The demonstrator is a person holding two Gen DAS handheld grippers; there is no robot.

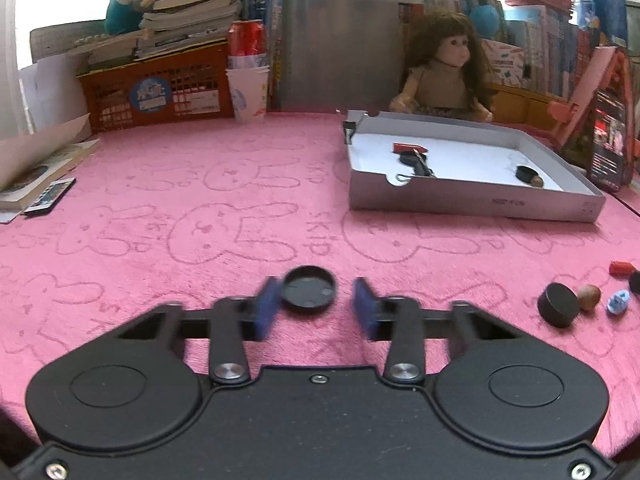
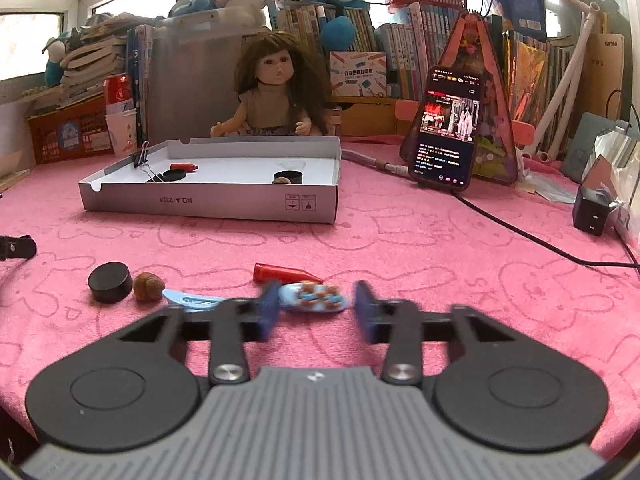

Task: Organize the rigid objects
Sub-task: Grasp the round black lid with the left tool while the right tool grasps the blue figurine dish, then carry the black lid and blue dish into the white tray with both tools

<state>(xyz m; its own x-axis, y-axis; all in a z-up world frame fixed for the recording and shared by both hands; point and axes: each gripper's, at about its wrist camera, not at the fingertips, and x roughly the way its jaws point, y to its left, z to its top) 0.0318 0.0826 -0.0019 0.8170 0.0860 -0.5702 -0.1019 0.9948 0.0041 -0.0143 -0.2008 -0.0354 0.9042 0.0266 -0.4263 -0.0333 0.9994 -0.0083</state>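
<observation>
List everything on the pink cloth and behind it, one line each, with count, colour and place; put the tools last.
box: 1, grey-white, open, far side of the cloth, before the doll
items in box: red piece, black binder clip, two black caps, a nut
black lid: 1, hollow side up, between the left tool's fingers
black puck: 1, on the cloth, left of the walnut
walnut: 1, brown, beside the puck
red cap: 1, lying beyond the hair clip
hair clip: 1, light blue with brown beads, between the right tool's fingers
doll: 1, brown hair, behind the box
phone: 1, screen lit, propped at right
left tool: open
right tool: open
</observation>
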